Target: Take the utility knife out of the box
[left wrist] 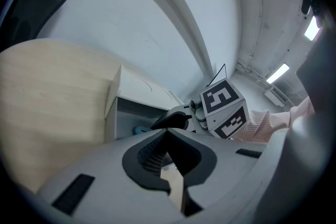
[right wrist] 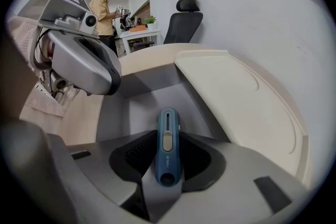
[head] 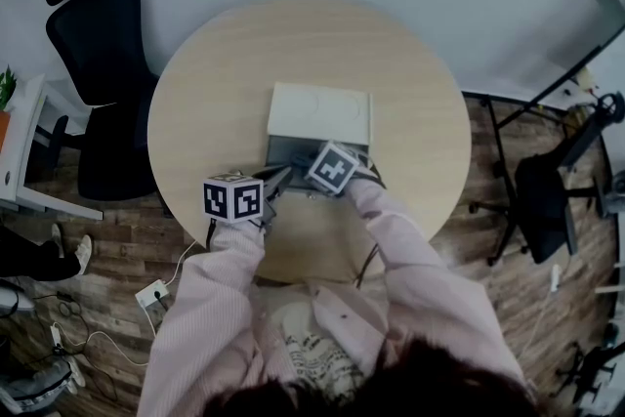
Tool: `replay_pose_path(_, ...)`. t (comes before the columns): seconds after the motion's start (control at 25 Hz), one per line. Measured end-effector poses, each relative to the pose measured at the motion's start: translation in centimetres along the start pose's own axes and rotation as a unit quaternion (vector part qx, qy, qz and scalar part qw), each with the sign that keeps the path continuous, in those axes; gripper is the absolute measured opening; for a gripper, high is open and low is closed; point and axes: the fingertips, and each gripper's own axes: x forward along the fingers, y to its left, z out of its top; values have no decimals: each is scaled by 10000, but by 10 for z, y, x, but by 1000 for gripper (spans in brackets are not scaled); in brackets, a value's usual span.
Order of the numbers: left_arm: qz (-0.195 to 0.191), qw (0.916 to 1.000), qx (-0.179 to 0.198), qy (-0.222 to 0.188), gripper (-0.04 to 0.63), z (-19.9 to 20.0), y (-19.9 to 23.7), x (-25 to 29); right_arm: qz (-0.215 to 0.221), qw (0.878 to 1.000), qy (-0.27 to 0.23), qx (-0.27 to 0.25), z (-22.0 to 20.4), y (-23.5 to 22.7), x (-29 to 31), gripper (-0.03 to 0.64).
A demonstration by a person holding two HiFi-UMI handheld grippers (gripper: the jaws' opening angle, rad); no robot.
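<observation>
Round table, open box. My left tongs look pinched on box edge. My right tongs closing, utility knife between 2 pads inside box, not yet gripped; I'd clamp mid-handle, lift straight.

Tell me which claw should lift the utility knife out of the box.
Right. The right claw is closing with the blue utility knife between its jaws, inside the box; the left claw has no knife between its jaws.

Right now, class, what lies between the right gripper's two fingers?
The right gripper's fingers are closing round the blue utility knife, which lies in the open box; the right gripper view shows it.
</observation>
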Motion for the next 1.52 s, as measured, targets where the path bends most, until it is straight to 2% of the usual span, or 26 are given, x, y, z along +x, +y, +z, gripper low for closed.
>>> replay_pose_path(0.8,78,10000,-23,-52,9,-1,0,-4,-1,9995,-253,189,0,-1,-7,134)
replay_pose_path(1.32,38,9999,-15,-103,9,-4,-4,-10,-73,9948,-924,413,13,3,-32,134)
replay_pose_path(1.52,23,9999,3,-121,9,-4,-5,-13,-371,9894,-1283,562,17,-11,-41,135)
